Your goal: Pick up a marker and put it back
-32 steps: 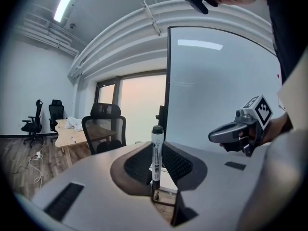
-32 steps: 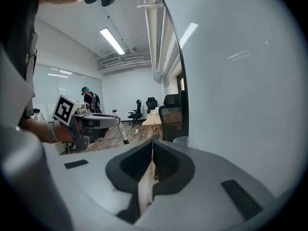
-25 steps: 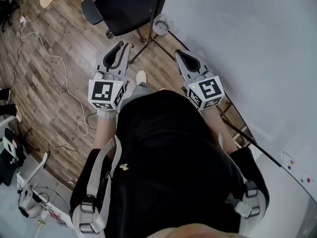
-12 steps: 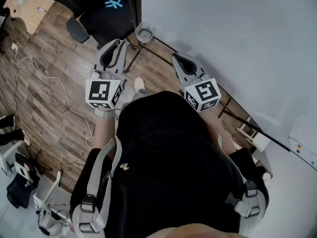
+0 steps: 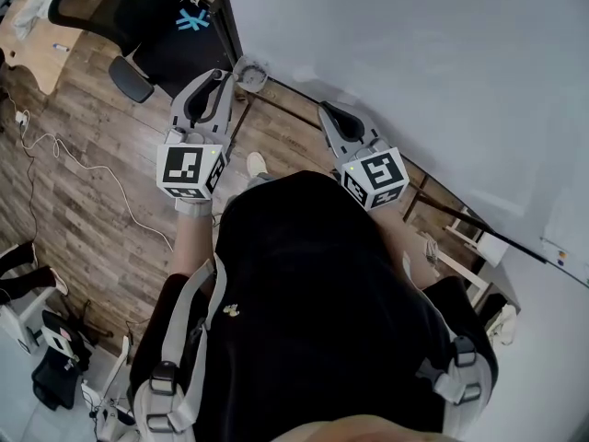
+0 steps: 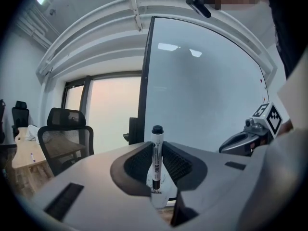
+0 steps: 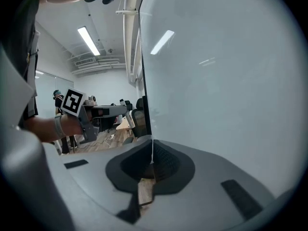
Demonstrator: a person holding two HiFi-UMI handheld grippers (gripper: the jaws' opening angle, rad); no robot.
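Observation:
A white marker (image 6: 156,163) with a black cap stands upright between the jaws of my left gripper (image 6: 157,147), which is shut on it. In the head view the left gripper (image 5: 215,81) points at the left edge of the whiteboard (image 5: 414,63), above the wooden floor. My right gripper (image 5: 330,111) is held beside it in front of the board's lower edge, shut, with nothing between its jaws (image 7: 152,150). The right gripper view shows the left gripper (image 7: 98,113) off to the left, with the marker (image 7: 124,108) sticking out of it.
A black office chair (image 5: 152,30) stands beyond the left gripper, near a wooden desk (image 5: 32,40). White cables (image 5: 55,145) trail over the wood floor. The whiteboard's stand legs (image 5: 276,104) and a small round cup (image 5: 248,74) sit below the board's corner.
Both grippers have kept their pose while the person has shifted along the board; the left gripper now sits nearer the board's left edge and the chair.

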